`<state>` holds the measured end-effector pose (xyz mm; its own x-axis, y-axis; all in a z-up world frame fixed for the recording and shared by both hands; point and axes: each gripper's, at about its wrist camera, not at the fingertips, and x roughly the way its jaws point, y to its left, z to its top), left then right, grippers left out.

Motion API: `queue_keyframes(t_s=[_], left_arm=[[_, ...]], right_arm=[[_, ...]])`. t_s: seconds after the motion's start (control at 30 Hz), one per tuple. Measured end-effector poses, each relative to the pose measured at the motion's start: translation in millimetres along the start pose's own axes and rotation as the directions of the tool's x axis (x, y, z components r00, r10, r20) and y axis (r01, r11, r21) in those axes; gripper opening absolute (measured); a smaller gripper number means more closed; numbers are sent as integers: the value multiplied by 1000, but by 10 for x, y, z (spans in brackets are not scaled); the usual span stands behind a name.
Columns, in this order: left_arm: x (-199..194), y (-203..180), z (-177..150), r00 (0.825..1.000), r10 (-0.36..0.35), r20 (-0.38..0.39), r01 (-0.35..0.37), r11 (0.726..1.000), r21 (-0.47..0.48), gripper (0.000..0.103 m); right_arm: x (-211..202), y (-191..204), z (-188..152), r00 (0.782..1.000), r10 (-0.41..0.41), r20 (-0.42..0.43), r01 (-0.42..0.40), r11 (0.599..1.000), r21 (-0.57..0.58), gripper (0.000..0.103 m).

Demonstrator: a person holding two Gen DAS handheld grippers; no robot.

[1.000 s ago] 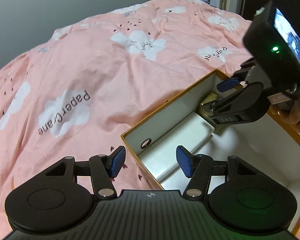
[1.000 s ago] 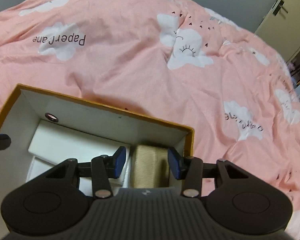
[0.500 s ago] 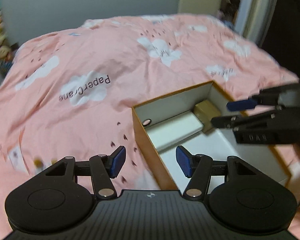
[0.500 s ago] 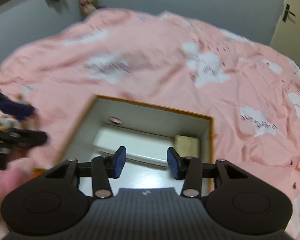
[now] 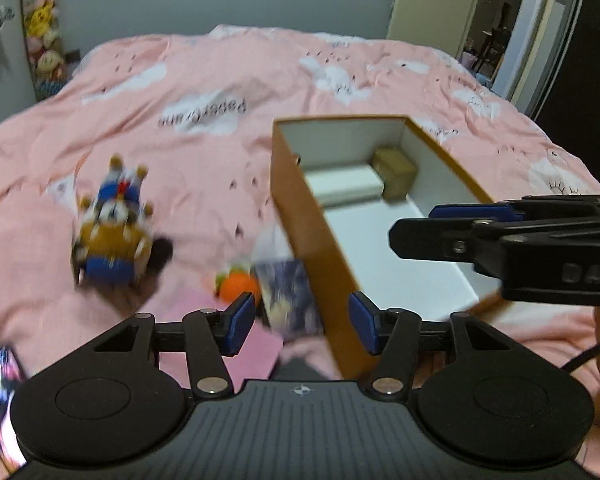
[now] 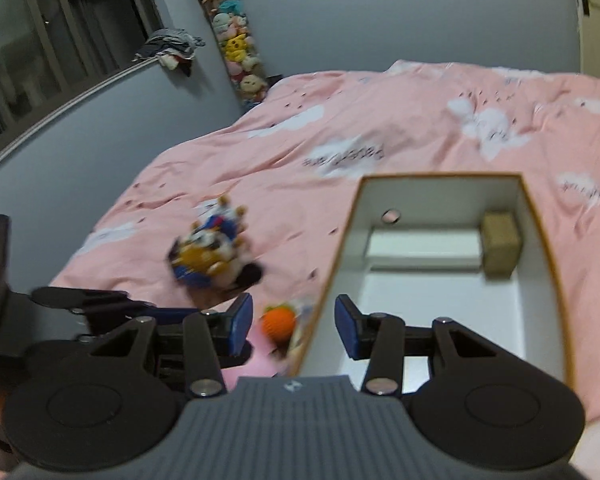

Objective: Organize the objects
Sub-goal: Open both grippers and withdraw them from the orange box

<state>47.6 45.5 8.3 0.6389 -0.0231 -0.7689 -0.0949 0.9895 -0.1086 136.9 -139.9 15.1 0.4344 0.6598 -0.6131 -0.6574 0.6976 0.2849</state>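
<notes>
An open orange box [image 5: 300, 208] with white inside lies on the pink bed; it also shows in the right wrist view [image 6: 540, 220]. Inside sit a tan block [image 5: 396, 172] [image 6: 500, 244] and a white box [image 5: 348, 184] [image 6: 424, 248]. Left of it lie a blue-and-brown plush toy [image 5: 112, 228] [image 6: 208, 252], an orange crochet toy [image 5: 238, 284] [image 6: 278, 322] and a picture card [image 5: 288, 296]. My left gripper [image 5: 302, 324] is open and empty over the box's near left wall. My right gripper [image 6: 294, 324] is open and empty, seen from the side in the left wrist view [image 5: 452, 224].
A pink flat item [image 5: 228, 344] lies under my left gripper. A printed card [image 5: 0, 392] is at the far left edge. A column of plush toys [image 6: 236, 48] hangs on the grey wall. A door [image 5: 428, 0] is behind the bed.
Both grippers have pulled back and up from the box, where the right one was at the tan block. The toys left of the box have come into view.
</notes>
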Motion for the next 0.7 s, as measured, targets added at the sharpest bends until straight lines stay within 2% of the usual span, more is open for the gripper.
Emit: queue_keyframes(t_s=[0.17,0.33,0.4,0.53,0.6,0.7], left_arm=[[-4,39,-257,998,13,-66,-11,1000,28,60],[-26,169,-437,994,9,-109,-11,1000,-18,59],[-10,275,-494,991,7,-136,-16,997,-71,59],[48,459,-581,984,-45,-171,16,986,-168,59],[101,469,-589,980,-50,-193,16,985,-173,59],[162,411,-596,976,-16,-219,-11,993,-120,59]], right_arm=[[-39,146,-212,998,20,-61,-20,1000,3,47],[48,153,-382,985,78,-154,-67,995,74,43],[141,129,-440,972,98,-213,-74,990,117,43],[340,14,-585,946,106,-305,-42,977,209,44],[464,-25,-664,930,79,-359,3,975,222,44],[642,-56,-750,907,113,-406,-8,967,253,45]])
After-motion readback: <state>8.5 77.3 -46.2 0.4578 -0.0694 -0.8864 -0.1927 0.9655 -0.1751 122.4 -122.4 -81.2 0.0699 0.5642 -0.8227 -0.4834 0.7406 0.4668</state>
